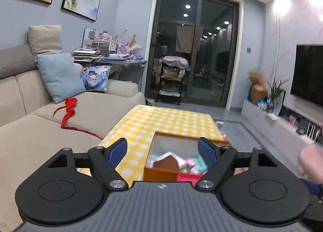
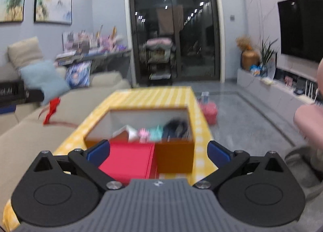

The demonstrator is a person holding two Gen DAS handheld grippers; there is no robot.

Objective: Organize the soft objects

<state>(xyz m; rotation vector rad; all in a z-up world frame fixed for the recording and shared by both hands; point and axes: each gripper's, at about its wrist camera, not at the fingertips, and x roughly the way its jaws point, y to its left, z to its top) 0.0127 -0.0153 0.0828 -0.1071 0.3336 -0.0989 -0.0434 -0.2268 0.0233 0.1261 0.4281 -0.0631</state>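
Left wrist view. The left tongs [image 1: 162, 152] stand wide open with nothing between the blue pads; they point forward and slightly down over the near end of the yellow-and-white checked tabletop [image 1: 169, 118]. Directly ahead sits the open orange cardboard box with pale inner walls [image 1: 161, 172], holding a jumble of soft items: a small pink piece [image 1: 189, 162] and a mint-green piece [image 1: 198, 161] among them. A flat red box [image 1: 188, 177] lies against its near side. A long red fabric ribbon [image 1: 69, 110] lies loose on the beige fabric sofa [image 1: 101, 110], well apart from the box. Risk, as a judgement: the ribbon's thin tail trails toward the tabletop edge; a grasp at one end would likely drag the rest, or snag it on the corner.

Right wrist view. The right tongs [image 2: 158, 151] are likewise fully spread and empty, held level and low over the near tabletop edge, aimed at the orange box. The frame is blurred, so fine detail is uncertain. A dark bundled garment [image 2: 176, 127] occupies the right part of the box. A pink bag-like object [image 2: 209, 111] rests on the grey floor [image 2: 252, 131], just beside the tabletop. Risk: reaching into the crowded box with spread pads may catch several items together or shift the light box.
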